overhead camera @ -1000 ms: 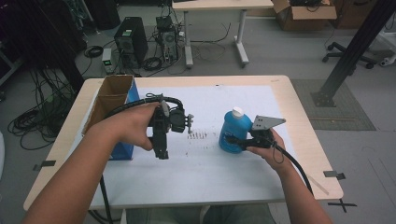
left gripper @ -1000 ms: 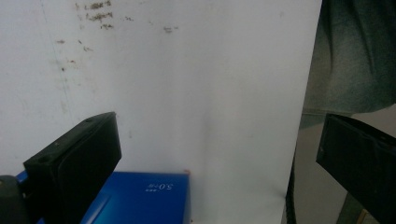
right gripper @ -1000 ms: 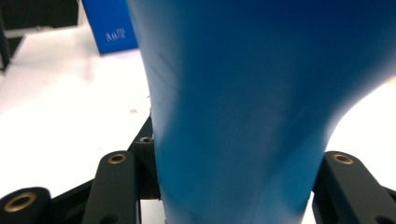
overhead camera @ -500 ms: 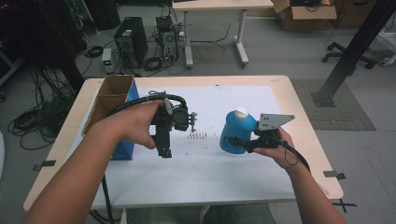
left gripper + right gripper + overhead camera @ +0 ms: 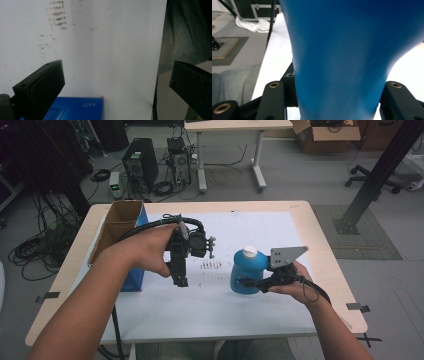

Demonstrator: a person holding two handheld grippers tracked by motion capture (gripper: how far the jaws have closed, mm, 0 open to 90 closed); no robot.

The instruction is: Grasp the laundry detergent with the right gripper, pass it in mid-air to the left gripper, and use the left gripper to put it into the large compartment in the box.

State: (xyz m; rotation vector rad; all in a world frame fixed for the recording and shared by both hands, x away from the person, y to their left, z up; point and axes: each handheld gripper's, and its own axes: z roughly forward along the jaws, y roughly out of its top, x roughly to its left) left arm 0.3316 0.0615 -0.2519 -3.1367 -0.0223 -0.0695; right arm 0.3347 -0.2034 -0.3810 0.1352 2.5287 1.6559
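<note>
- Blue plastic is what the right gripper (image 5: 250,282) is clamped on: a blue bottle (image 5: 247,271) with a white cap (image 5: 248,252), pinched low on its body between the two jaws, as seen close up in the right gripper view (image 5: 337,62).
- The bottle is judged to be lifted just clear of the bench (image 5: 210,315); the grasp is done, while the carrying and setting down are judged to remain.
- The left gripper (image 5: 181,281) is held with its jaws wide apart and nothing between them, pointing down at the white sheet (image 5: 112,50), well apart from the bottle.
- A cardboard box (image 5: 120,222) is seen just beyond the left gripper, open at the top; its contents cannot be made out.
- The bottle's cap is on, so whether anything is inside cannot be told.
- A blue box (image 5: 75,108) lies just below the left gripper.
</note>
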